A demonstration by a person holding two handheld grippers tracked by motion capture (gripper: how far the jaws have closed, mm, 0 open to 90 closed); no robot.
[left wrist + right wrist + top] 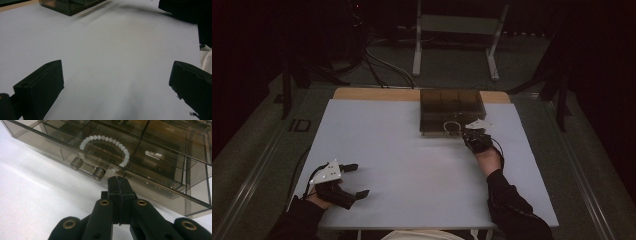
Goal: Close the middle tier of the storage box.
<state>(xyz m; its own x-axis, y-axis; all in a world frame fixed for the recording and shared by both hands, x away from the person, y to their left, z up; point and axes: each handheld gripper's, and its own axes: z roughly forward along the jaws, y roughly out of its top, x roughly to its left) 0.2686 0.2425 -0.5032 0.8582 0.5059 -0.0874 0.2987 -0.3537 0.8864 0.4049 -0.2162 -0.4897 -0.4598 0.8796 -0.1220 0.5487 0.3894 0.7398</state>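
Right gripper point(119, 181): fingers point(113, 188) pressed together, nothing between, arm stretched forward w/ dark sleeve. Left gripper point(356, 180): fingers point(42, 87) wide apart, nothing between, held low near the body, pointing to the right.

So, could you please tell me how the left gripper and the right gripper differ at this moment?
The left gripper has its jaws wide open; the right gripper has its jaws shut together, nothing between them. The left gripper rests near the table's front left corner, away from everything; the right gripper's tips sit at the front of the smoky box, beside its drawer handle. Both are black and hand-held.
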